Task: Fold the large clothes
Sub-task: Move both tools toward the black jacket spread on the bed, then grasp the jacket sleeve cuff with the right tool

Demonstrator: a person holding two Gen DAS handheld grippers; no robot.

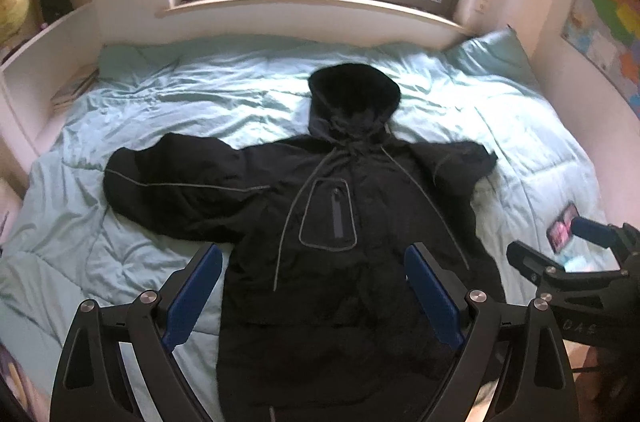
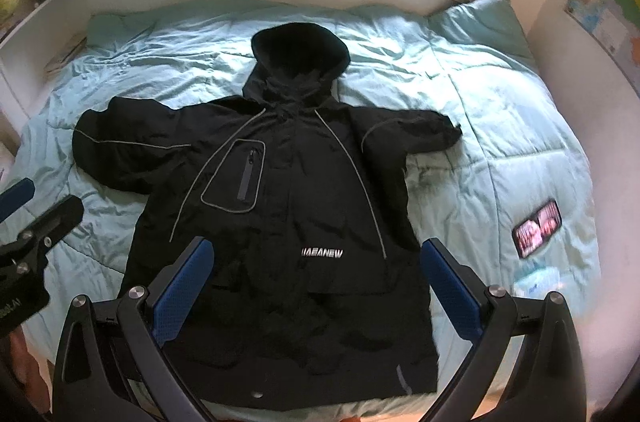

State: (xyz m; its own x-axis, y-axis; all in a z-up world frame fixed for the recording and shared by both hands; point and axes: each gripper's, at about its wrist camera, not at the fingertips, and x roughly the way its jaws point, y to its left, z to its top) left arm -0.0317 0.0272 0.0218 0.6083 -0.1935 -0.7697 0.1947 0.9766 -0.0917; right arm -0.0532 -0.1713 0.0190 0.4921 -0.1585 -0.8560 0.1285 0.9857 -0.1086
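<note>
A black hooded jacket [image 1: 328, 222] [image 2: 288, 206] lies flat and face up on a light blue bed, hood toward the window and both sleeves spread sideways. It has grey piping, a chest pocket [image 2: 236, 178] and white lettering [image 2: 321, 254]. My left gripper [image 1: 314, 262] hovers open above the jacket's lower half, holding nothing. My right gripper [image 2: 316, 256] also hovers open over the lower body, empty. Each gripper shows at the edge of the other's view: the right gripper [image 1: 560, 246] at right, the left gripper [image 2: 36, 202] at left.
A phone [image 2: 537, 228] [image 1: 563, 226] with a lit screen lies on the duvet [image 2: 480, 126] right of the jacket. A pillow [image 2: 476, 22] sits at the far right corner. A window is behind the bed, white shelves [image 1: 44, 34] at left, a wall map [image 1: 608, 18] at right.
</note>
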